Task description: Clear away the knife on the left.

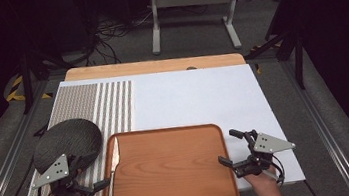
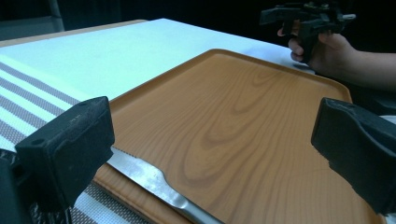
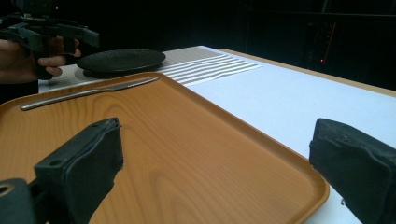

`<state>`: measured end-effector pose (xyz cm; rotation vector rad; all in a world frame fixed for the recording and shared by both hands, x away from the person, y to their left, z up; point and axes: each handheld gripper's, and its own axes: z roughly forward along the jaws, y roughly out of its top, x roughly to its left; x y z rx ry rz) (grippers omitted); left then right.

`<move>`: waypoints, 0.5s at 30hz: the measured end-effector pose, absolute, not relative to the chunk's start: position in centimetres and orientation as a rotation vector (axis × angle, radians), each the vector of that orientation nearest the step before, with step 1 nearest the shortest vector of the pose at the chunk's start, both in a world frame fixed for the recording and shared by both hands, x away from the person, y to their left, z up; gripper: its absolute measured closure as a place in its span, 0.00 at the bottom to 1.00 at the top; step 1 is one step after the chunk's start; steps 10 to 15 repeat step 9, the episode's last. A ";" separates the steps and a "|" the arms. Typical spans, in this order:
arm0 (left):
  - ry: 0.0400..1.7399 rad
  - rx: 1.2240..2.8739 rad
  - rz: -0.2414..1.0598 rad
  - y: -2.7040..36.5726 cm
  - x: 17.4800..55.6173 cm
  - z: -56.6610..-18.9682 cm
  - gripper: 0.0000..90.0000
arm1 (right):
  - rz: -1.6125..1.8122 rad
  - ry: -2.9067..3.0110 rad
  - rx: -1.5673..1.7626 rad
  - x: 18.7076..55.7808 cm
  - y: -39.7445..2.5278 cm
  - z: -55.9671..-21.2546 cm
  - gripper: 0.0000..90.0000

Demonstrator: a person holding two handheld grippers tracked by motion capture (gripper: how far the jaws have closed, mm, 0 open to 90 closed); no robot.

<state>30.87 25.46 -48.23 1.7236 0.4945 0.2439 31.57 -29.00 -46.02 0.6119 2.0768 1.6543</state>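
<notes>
A wooden tray (image 1: 172, 174) lies at the near middle of the table. A metal table knife (image 1: 113, 168) rests along its left rim, blade pointing away. My left gripper (image 1: 91, 172) hovers open just left of the tray, next to the knife (image 2: 144, 179), with nothing between its jaws. My right gripper (image 1: 227, 147) stands open at the tray's right edge, its jaws spanning the tray's corner (image 3: 261, 154) without touching it. A dark round plate (image 1: 67, 141) sits on the striped mat behind the left gripper.
A white sheet (image 1: 197, 95) covers the table beyond the tray. The striped placemat (image 1: 113, 105) lies at the left under the plate (image 3: 121, 59). The table's wooden far edge (image 1: 153, 66) shows at the back, with a metal stand (image 1: 192, 10) on the floor beyond.
</notes>
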 end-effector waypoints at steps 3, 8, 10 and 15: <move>0.502 1.718 0.263 25.4 30.8 -48.1 0.00 | 1.656 2.076 0.612 31.5 -29.0 -46.0 0.04; 0.504 1.722 0.300 25.3 30.5 -48.0 0.00 | 1.653 2.075 0.612 31.5 -29.0 -46.0 0.04; 0.504 1.722 0.300 25.3 30.5 -48.0 0.00 | 1.656 2.075 0.610 31.5 -29.0 -45.9 0.04; 0.504 1.722 0.300 25.3 30.5 -48.0 0.00 | 1.656 2.075 0.610 31.5 -29.0 -45.9 0.04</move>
